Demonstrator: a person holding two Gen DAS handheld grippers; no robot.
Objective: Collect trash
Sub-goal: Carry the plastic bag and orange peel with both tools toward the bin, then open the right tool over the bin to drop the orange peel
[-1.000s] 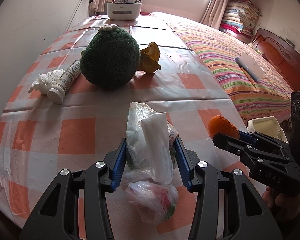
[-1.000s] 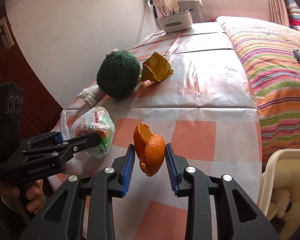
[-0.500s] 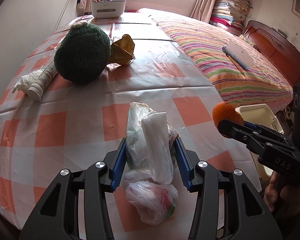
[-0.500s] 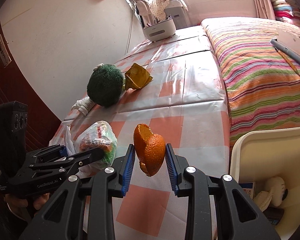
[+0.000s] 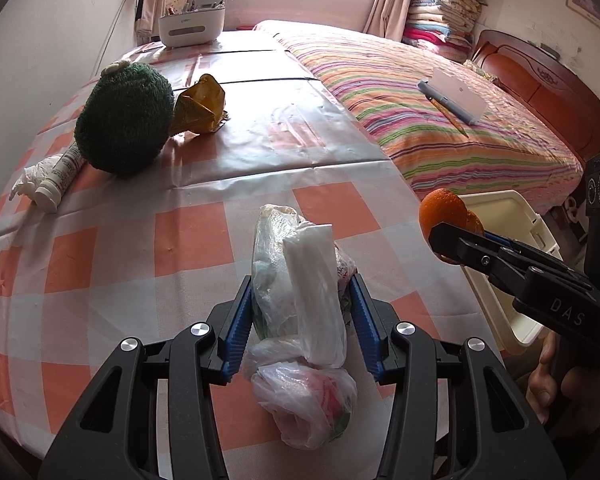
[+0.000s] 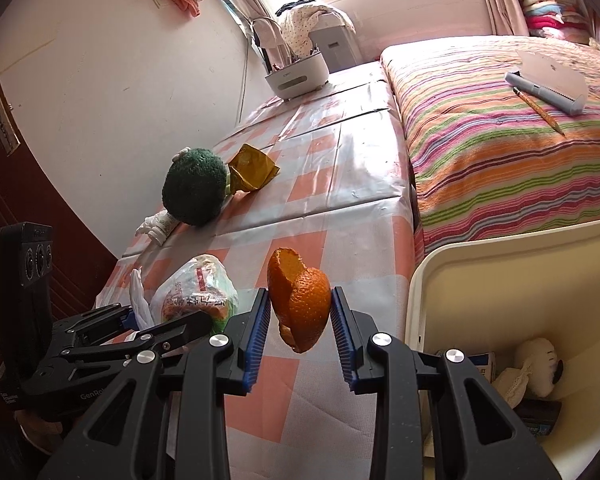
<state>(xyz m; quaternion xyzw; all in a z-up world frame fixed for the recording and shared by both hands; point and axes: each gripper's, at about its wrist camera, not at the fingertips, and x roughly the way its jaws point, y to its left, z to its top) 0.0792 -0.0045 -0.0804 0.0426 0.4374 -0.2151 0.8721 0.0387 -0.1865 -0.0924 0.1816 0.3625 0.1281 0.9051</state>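
Left wrist view first: the left gripper (image 5: 300,312) has its blue pads pressed into a crumpled clear plastic bag stuffed with wrappers (image 5: 300,300), carried above the orange-and-white checked tablecloth (image 5: 100,260). Against a second ago the table has slid away to the left and the cream plastic waste bin (image 5: 512,240) has swung in at the right edge, so this load looks to be on its way to the bin. Left behind on the cloth: the dark green fuzzy ball toy (image 5: 124,120), a crumpled yellow wrapper (image 5: 200,106), a white tube (image 5: 62,176) and a scrunched white tissue (image 5: 32,178).

Over to the right wrist view: the right gripper (image 6: 300,312) is clamped narrow on a curl of orange peel (image 6: 300,300), pads on both flanks. A second ago only a sliver of the bin showed; now its open mouth (image 6: 500,280) fills the lower right corner, with paper scraps and a small box visible inside. The peel hangs just left of the rim, not yet over the opening. My read: two pieces are nearly delivered, with a short carry to the right before the peel can drop. The other gripper and its bag (image 6: 198,292) trail at the left.
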